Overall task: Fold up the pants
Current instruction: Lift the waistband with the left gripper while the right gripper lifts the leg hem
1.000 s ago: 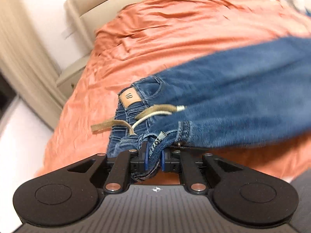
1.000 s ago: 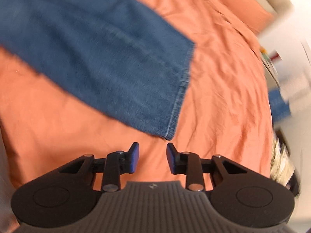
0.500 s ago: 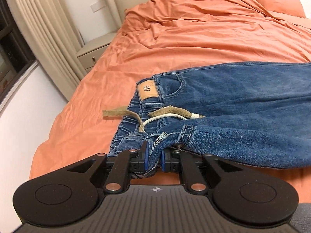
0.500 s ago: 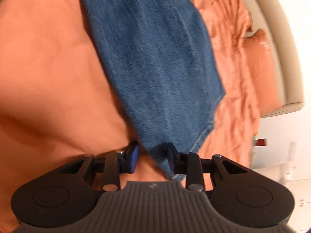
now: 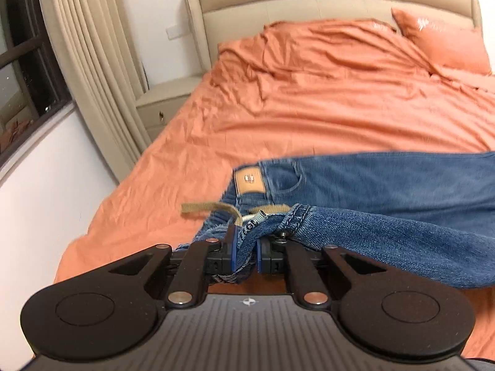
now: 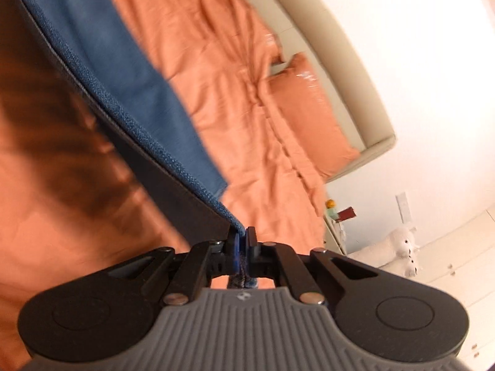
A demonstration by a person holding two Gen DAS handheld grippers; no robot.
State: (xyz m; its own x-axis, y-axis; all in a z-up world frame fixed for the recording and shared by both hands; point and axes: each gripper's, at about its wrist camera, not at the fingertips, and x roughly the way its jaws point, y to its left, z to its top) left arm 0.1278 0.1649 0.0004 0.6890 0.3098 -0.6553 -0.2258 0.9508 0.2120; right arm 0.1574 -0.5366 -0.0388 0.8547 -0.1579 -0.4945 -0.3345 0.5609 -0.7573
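The left tongs point(image 5: 246, 252) pinched the jeans point(image 5: 386, 185) at the waistband and the right tongs point(image 6: 240, 247) pinched a hem corner, stretching one leg taut above the bed point(image 5: 309, 108) for folding.

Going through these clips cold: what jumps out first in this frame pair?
The blue jeans stretched across the orange bed dominate, with a tan leather patch at the waistband. The left tongs are clamped on bunched denim at the waist; the right tongs pinch a leg hem, the fabric lifted taut above the sheet. An orange pillow lies by the beige headboard.
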